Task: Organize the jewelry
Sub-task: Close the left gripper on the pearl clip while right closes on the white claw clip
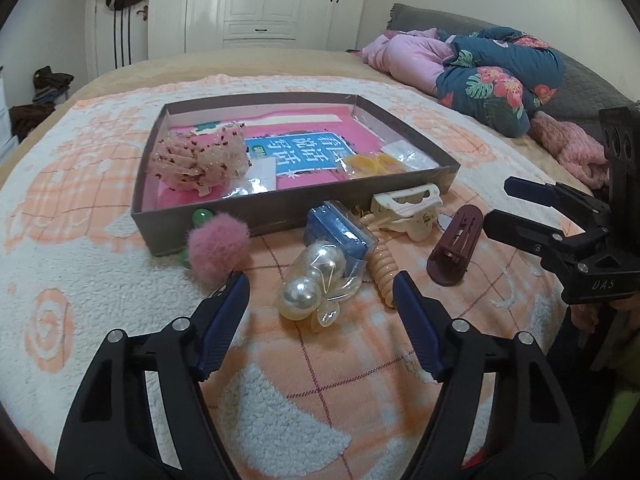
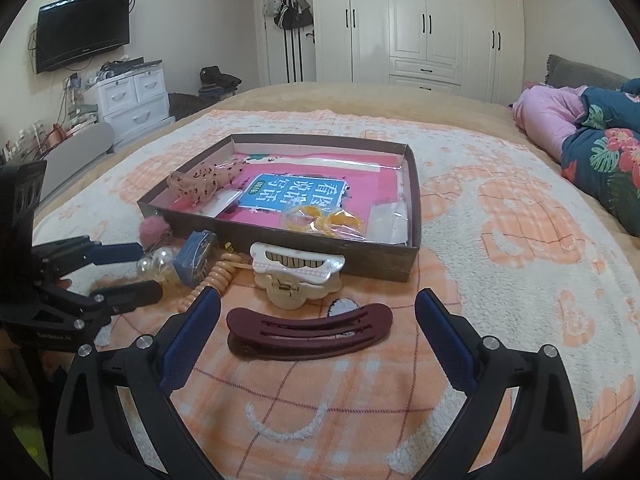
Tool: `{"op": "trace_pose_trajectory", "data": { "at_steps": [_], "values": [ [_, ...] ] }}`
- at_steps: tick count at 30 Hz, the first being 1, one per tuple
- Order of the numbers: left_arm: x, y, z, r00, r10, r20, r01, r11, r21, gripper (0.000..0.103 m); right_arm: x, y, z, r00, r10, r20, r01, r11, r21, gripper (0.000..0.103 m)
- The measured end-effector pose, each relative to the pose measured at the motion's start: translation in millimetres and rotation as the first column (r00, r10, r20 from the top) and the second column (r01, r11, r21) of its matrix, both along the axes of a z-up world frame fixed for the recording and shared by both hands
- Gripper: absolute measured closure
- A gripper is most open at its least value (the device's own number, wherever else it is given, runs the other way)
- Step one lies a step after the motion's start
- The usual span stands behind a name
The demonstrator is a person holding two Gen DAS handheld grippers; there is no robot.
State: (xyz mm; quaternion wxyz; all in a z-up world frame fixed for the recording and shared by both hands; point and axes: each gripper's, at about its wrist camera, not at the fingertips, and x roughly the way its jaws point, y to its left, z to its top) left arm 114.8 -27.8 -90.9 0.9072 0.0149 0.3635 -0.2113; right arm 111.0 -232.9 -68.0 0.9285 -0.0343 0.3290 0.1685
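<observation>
Lying on the bed (image 1: 80, 240) blanket by the box's (image 1: 280, 216) near wall, the pearl hair clip (image 1: 310, 288) is flanked, untouched, by the left gripper (image 1: 320, 292) fingers. The right gripper (image 2: 318, 312) fingers are spread around the maroon barrette (image 2: 308, 330), untouched.

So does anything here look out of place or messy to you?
Yes. Several pieces lie loose on the fleecy blanket outside the shallow brown cardboard box: a maroon plastic hair clip, a cream claw clip, a bagged pearl ornament and a pink fluffy pompom.
</observation>
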Motion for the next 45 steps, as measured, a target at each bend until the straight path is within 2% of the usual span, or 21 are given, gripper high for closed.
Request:
{"op": "trace_pose_trajectory", "data": {
  "at_steps": [10, 12, 15, 18, 27, 34, 45],
  "values": [
    [4.9, 0.1, -4.2, 1.000, -0.014, -0.005, 0.014, 1.000, 0.008, 0.052, 23.7, 14.7, -9.3, 0.998, 0.020, -0.055, -0.021, 1.000, -0.009, 0.008],
    [6.6, -1.1, -6.3, 1.000, -0.023, -0.013, 0.023, 1.000, 0.015, 0.058, 28.0, 19.0, -10.9, 0.998, 0.018, -0.065, -0.019, 1.000, -0.016, 0.008],
    [7.4, -0.8, -7.4, 1.000, -0.021, -0.013, 0.021, 1.000, 0.023, 0.063, 33.5, 23.4, -13.7, 0.997, 0.014, -0.077, -0.015, 1.000, -0.018, 0.008],
    [8.4, 2.4, -7.9, 1.000, -0.024, -0.019, 0.024, 1.000, 0.007, 0.065, 39.0, 26.3, -16.5, 0.996, 0.007, -0.087, -0.009, 1.000, -0.018, 0.008],
    [7.0, 1.9, -8.4, 0.999, -0.034, -0.010, 0.034, 0.999, 0.012, 0.066, 55.2, 35.8, -25.8, 0.991, -0.025, -0.132, 0.023, 1.000, -0.017, 0.017],
    [4.6, 4.7, -8.3, 0.999, -0.034, -0.011, 0.034, 0.999, -0.001, 0.066, 62.9, 35.0, -29.0, 0.986, -0.056, -0.156, 0.058, 0.998, 0.012, 0.032],
    [2.1, 7.7, -7.0, 1.000, -0.026, -0.014, 0.026, 1.000, -0.014, 0.066, 53.2, 28.4, -27.5, 0.991, -0.051, -0.125, 0.049, 0.999, -0.015, 0.036]
  ]
}}
